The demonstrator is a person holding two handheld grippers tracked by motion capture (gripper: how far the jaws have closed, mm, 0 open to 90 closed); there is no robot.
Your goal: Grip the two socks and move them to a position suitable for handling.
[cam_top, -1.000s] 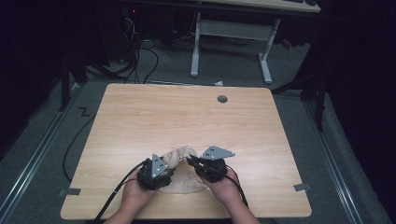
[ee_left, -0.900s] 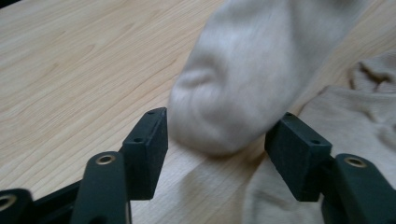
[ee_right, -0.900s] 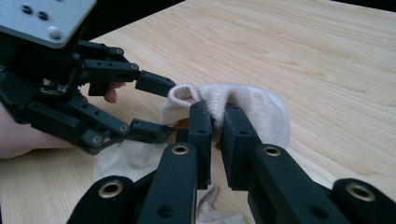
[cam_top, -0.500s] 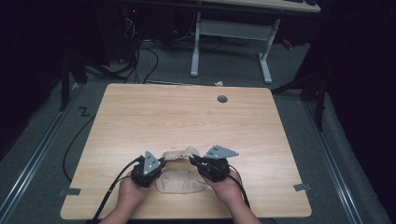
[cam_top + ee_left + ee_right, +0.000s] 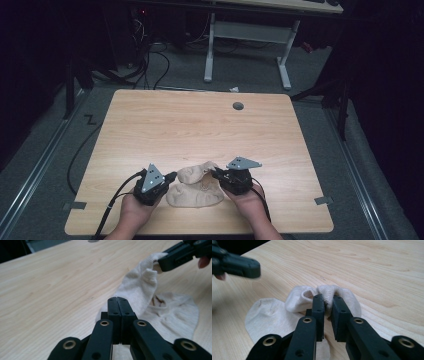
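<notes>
Plainly, the sock lies near the front edge of the table, between the two hands, a beige thing partly flat and partly lifted. In the high view its lower half spreads on the wood while an upper fold rises toward the right claw. In the right gripper view that claw pinches a bunched ridge of the fabric, the jaws standing narrow with cloth pressed between them; what lies under the jaws is hidden by the black links. The sock spreads flat to the left there, its near edge cut off by the claw's arms.

The left claw sits at the sock's left edge in the high view. Its jaws have just been closing, and in the left gripper view the left claw stands with its jaws pressed together, face to face. Whether a thin bit of cloth is caught between them I cannot tell: the sock begins right behind the tips, and the contact is masked by the jaws themselves. The right claw appears at the top right of that view, partly cut off, gripping the raised cuff.

Both hands rest at the table's front edge, wrists cropped by the frame's bottom. A grommet sits well apart, near the far edge.
</notes>
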